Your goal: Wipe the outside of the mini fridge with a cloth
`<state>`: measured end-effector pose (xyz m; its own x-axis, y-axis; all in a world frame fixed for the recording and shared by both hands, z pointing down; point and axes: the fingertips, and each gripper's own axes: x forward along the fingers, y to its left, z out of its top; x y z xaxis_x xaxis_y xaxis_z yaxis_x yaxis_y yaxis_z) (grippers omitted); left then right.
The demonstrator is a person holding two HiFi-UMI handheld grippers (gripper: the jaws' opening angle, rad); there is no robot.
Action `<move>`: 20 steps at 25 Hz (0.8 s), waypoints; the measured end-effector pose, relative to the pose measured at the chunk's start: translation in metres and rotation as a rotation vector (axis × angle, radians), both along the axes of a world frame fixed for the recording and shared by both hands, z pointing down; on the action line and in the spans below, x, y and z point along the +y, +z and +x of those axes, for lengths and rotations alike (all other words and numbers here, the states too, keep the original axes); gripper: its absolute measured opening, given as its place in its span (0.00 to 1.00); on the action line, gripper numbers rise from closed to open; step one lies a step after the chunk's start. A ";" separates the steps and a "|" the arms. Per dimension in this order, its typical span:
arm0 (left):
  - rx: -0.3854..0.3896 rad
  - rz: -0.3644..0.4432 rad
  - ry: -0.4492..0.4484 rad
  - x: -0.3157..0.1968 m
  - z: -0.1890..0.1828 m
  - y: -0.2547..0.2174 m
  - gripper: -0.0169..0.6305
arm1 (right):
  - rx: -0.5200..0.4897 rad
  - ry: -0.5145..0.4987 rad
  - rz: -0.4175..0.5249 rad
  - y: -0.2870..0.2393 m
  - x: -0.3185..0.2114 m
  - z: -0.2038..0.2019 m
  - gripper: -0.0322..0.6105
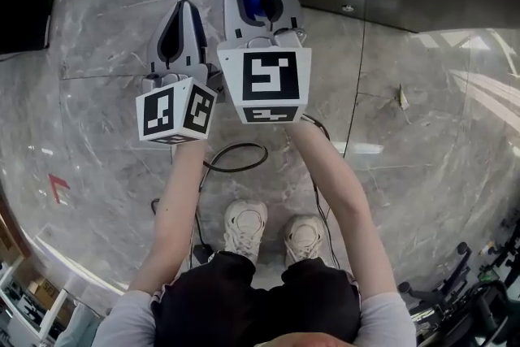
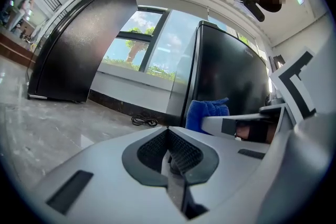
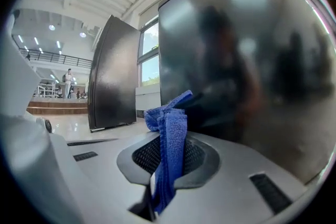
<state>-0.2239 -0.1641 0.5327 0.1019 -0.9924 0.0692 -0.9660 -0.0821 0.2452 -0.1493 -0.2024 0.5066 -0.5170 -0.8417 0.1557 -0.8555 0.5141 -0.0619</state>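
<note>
Right tongs [image 3: 165,162] clamp the blue cloth [image 3: 173,123], which stands upright between them, just before the black fridge [image 3: 247,60]; contact possibly made, view unclear. Left tongs [image 2: 169,155] closed, empty, beside the right pair. Fridge stands on marble floor [image 1: 406,175], directly ahead.

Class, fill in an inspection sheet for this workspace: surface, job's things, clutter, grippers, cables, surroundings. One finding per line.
Surface: grey marble floor, glossy, with a red arrow mark.
Job's things: blue cloth clamped in right gripper; black mini fridge close ahead of it.
Clutter: small pale scrap on the floor.
Grippers: left gripper shut, empty; right shut on the cloth.
Cables: black cable looped by the person's white trainers.
Surroundings: second black cabinet, large window.
</note>
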 end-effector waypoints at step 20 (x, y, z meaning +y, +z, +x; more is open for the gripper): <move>-0.022 0.023 0.118 0.010 0.066 -0.021 0.03 | -0.006 0.227 0.014 -0.010 0.010 0.126 0.15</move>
<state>-0.1584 -0.1542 0.5119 0.2165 -0.9750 0.0497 -0.9546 -0.2008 0.2203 -0.0237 -0.1921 0.4965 -0.3152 -0.9385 0.1407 -0.9489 0.3094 -0.0620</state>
